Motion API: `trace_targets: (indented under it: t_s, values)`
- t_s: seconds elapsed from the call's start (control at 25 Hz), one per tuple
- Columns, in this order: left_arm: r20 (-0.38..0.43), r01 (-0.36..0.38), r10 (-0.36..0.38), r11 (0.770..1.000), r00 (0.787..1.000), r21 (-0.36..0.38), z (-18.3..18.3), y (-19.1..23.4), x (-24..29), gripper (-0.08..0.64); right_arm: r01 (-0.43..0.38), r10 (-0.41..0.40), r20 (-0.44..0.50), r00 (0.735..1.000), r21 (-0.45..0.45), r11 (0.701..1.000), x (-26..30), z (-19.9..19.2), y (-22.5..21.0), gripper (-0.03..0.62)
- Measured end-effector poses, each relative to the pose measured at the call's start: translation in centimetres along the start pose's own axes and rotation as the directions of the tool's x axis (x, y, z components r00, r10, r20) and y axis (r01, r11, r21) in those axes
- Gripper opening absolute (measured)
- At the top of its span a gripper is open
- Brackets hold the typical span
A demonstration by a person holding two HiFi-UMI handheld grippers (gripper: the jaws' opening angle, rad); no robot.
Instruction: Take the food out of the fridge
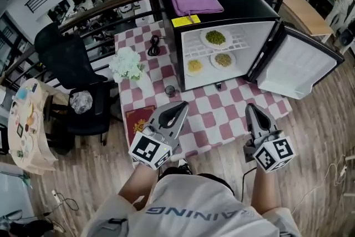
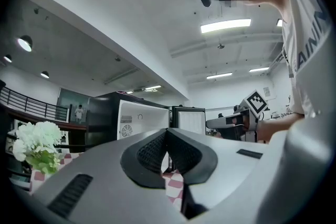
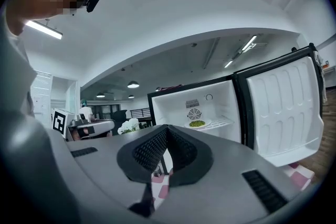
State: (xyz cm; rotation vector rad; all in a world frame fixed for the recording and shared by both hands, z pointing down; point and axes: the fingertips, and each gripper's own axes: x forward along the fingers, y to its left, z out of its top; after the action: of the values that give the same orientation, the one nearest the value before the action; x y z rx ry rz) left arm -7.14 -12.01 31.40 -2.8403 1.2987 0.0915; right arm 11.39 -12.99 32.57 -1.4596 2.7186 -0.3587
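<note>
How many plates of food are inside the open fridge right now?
3. A green plate on the upper shelf; a yellow plate and a pale-green plate side by side below it. None appears hidden.

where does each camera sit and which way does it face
Head view: on the head, steeply down; fridge, left gripper, right gripper, shirt.
Left gripper view: level along shut jaws toward the fridge; right gripper, shirt at right.
Right gripper view: level along shut jaws into the fridge; left gripper at left.
Shared: all three show the fridge.
</note>
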Motion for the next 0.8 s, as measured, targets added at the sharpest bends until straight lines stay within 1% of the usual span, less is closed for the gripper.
trace_targets:
  t_s: [0.12, 0.24, 0.4, 0.6, 0.72, 0.8]
  values:
    - [0.008, -0.016, 0.016, 1.000, 1.000, 0.009, 0.0, 2.3, -0.1, 0.009, -0.009, 0.009, -0.008, 1.000, 0.013, 1.000, 2.7, -0.2, 0.4, 0.019]
    - [0.002, -0.037, 0.037, 0.999, 0.999, -0.002, -0.4, 3.8, -0.2, 0.009, -0.027, 0.028, -0.027, 0.999, 0.029, 0.999, 4.7, -0.7, 0.7, 0.020]
    - [-0.009, -0.075, 0.075, 0.997, 0.997, -0.011, -0.6, 4.5, -0.5, 0.009, -0.043, 0.047, -0.054, 0.997, 0.077, 0.996, 6.6, -0.8, -0.1, 0.018]
    - [-0.014, -0.154, 0.154, 0.988, 0.988, -0.003, -0.5, 4.4, 0.5, 0.009, -0.053, 0.065, -0.086, 0.994, 0.137, 0.989, 8.7, -0.5, -2.9, 0.019]
    - [-0.015, -0.175, 0.175, 0.985, 0.984, 0.004, -0.4, 3.6, 1.7, 0.009, -0.055, 0.077, -0.101, 0.992, 0.201, 0.978, 9.5, -0.3, -4.8, 0.020]
    - [-0.018, -0.175, 0.175, 0.985, 0.984, 0.010, -0.3, 3.1, 2.6, 0.009, -0.063, 0.096, -0.107, 0.990, 0.278, 0.958, 10.5, -0.4, -6.0, 0.020]
